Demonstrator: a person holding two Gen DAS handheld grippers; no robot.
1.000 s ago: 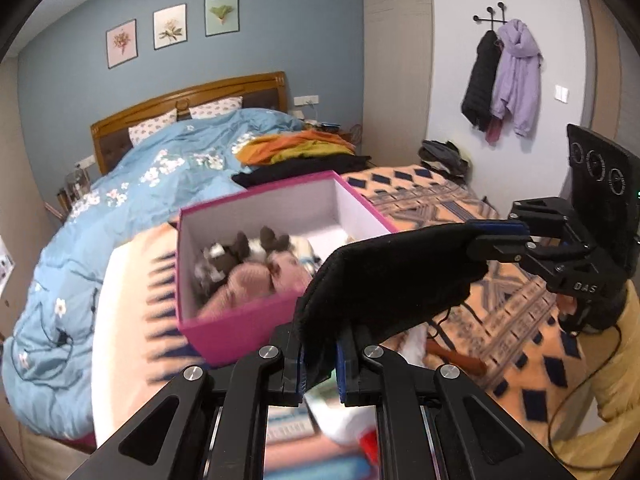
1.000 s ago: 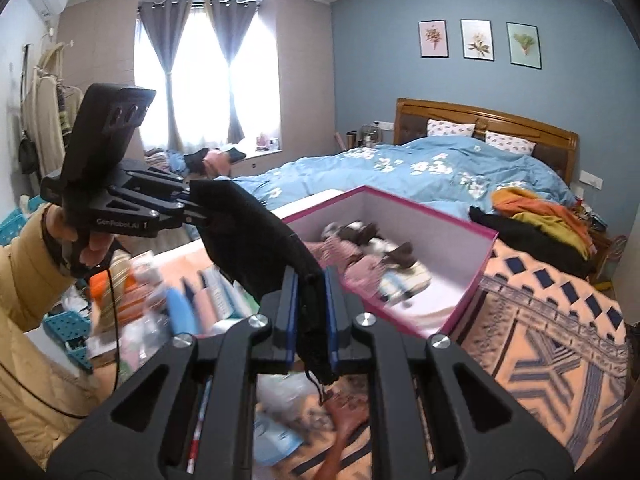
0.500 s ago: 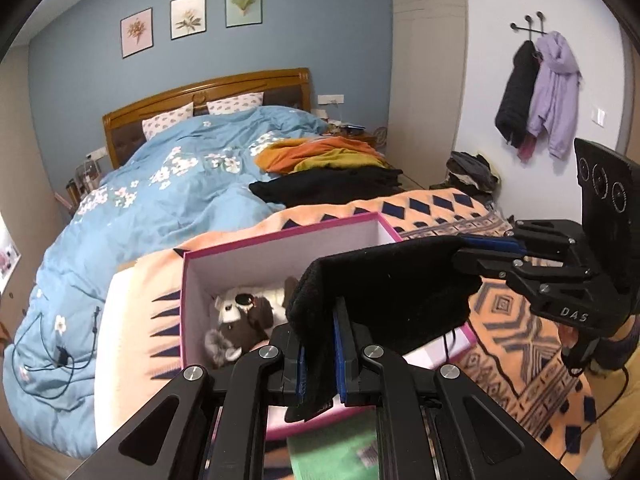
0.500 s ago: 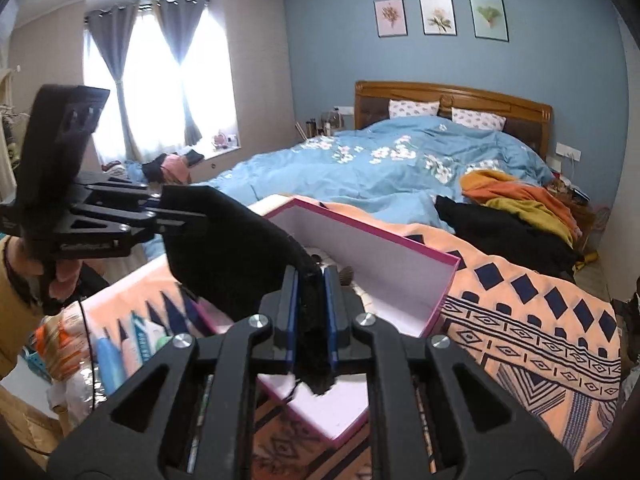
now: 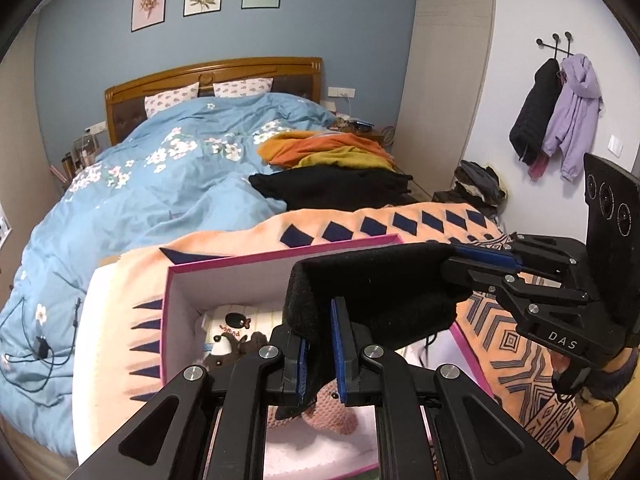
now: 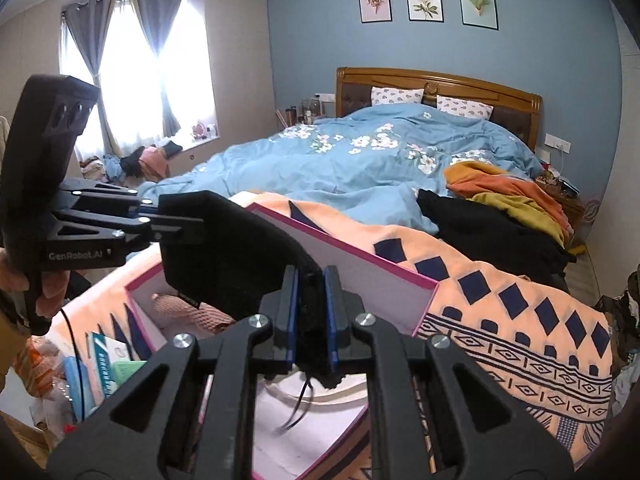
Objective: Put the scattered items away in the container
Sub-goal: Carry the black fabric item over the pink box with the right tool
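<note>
A black cloth (image 5: 380, 292) is stretched flat between both grippers above the open pink box (image 5: 280, 257). My left gripper (image 5: 319, 320) is shut on its near end, and my right gripper (image 5: 472, 264) pinches the far end. From the right wrist, my right gripper (image 6: 310, 292) clamps the black cloth (image 6: 232, 248), while the left gripper (image 6: 160, 222) holds the opposite edge over the pink box (image 6: 340, 245). Inside the box lie a small plush toy (image 5: 236, 344) and a pink knitted item (image 5: 332, 416); the cloth hides part of the interior.
The box sits on an orange patterned blanket (image 6: 500, 320). Tubes and packets (image 6: 100, 360) lie scattered left of the box. Behind are the blue duvet (image 5: 160, 184), a pile of clothes (image 5: 332, 160) and coats on wall hooks (image 5: 556, 116).
Both grippers carried the stretched cloth forward, from in front of the box to over it. The box now lies directly beneath the cloth and nearer to both cameras.
</note>
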